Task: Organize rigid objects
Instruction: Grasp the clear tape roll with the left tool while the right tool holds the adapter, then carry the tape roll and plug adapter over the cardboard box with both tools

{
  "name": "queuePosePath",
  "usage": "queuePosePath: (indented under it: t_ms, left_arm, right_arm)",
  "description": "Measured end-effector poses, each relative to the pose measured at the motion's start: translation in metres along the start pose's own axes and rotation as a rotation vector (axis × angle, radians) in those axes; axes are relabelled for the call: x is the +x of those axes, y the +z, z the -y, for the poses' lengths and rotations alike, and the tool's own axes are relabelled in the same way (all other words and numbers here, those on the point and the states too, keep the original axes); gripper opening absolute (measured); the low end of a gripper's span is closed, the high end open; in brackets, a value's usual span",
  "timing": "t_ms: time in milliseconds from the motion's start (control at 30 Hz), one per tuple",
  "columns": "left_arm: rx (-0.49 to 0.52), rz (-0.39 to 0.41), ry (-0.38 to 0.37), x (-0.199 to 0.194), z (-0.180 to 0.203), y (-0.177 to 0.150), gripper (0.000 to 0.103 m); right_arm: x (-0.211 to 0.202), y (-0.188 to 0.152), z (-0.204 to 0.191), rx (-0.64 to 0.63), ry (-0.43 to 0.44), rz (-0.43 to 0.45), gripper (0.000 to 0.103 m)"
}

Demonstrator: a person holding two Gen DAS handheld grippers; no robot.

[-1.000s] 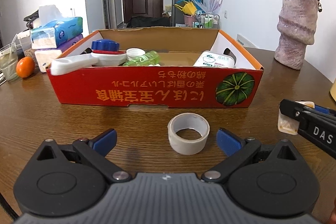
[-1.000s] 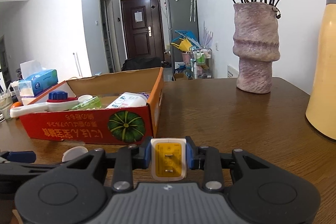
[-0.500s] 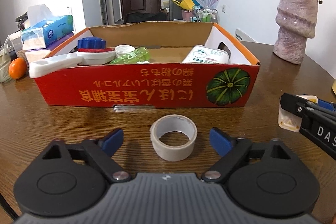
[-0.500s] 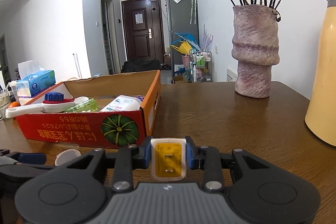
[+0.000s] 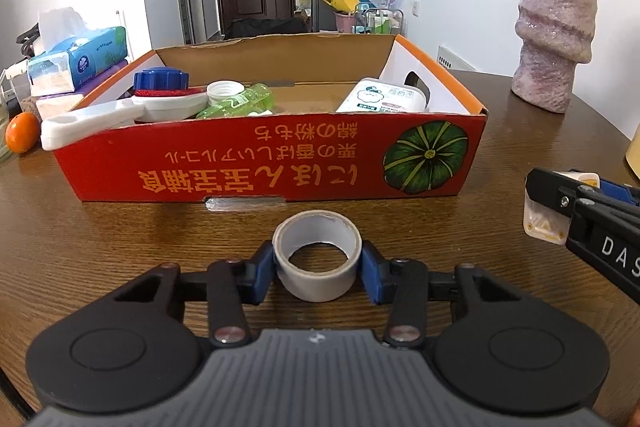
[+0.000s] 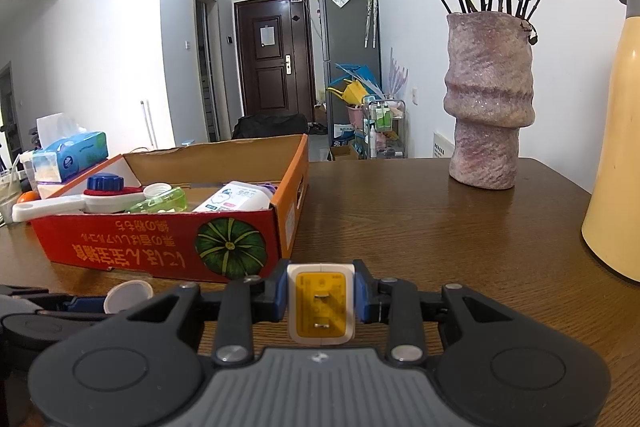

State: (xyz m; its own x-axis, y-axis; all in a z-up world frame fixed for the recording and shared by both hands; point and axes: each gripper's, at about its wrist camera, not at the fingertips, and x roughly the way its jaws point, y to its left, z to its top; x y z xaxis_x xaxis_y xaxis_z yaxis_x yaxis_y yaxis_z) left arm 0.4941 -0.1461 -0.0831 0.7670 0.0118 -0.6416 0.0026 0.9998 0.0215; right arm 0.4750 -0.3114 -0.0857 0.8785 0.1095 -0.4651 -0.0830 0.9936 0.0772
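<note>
the left gripper [image 5: 318, 273] has its jaws closing on the roll of tape [image 5: 317, 254], which sits on the brown worktop [image 5: 120, 235] just in front of the red cardboard box [image 5: 280, 159]. the right gripper [image 6: 320, 297] grips a white and yellow plug [image 6: 321, 303] tight. a pink vase [image 6: 488, 99] stands well behind.

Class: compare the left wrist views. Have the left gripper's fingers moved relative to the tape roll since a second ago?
Yes. The left gripper is closing: its fingers, earlier spread wide of the tape roll, now press on its sides.
</note>
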Motion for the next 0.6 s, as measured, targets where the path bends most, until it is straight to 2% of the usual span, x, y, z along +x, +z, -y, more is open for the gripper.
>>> queuePosePath:
  t_ms: [600]
  left_arm:
    - [0.001, 0.058, 0.01, -0.018, -0.009, 0.004, 0.045]
  right_arm:
    - [-0.012, 0.0, -0.01, -0.004, -0.012, 0.04, 0.031]
